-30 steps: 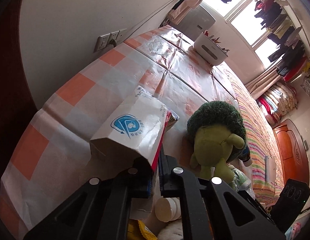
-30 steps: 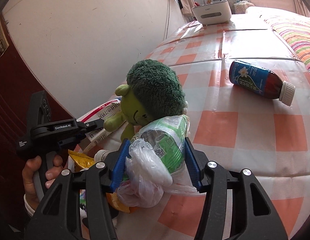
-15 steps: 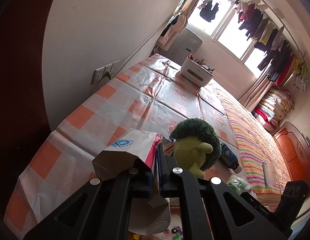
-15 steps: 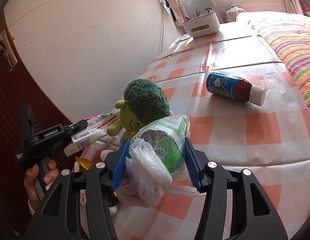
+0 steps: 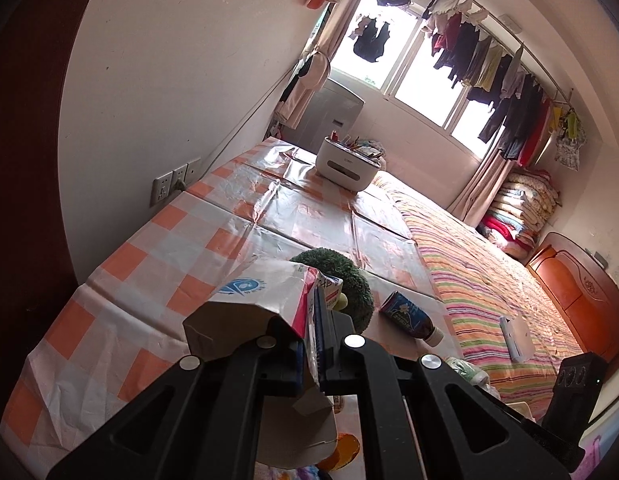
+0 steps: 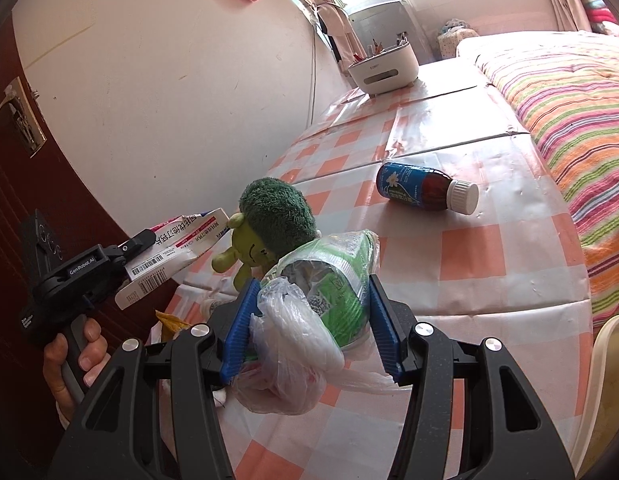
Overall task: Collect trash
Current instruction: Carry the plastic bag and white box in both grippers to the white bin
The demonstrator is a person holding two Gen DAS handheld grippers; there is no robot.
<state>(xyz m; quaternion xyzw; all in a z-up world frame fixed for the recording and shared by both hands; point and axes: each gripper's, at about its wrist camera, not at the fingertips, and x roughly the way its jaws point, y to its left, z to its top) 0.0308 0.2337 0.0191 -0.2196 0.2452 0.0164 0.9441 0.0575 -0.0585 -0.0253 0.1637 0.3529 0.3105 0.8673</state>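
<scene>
Left wrist view: the left hand-held gripper [image 5: 315, 334] is pinched nearly shut on a flattened white cardboard box with a blue logo and red edge [image 5: 265, 294], raised above the desk [image 5: 121, 272] — the box hides most of the green plush toy [image 5: 351, 276] behind it. A blue-labelled brown bottle with white cap [image 5: 409, 314] lies on the orange-and-white checked plastic cover; the gripper body cuts off the items below. Beyond: a white organiser box [image 5: 347, 162], striped bed [image 5: 489, 280], window with hung clothes.

Right wrist view: the right hand-held gripper [image 6: 311, 324] stands half open, its blue pads clamping a green crumpled packet in clear plastic bag [image 6: 321, 300] — its print is unreadable. A hand [image 6: 75, 354] grips the left gripper's handle.
</scene>
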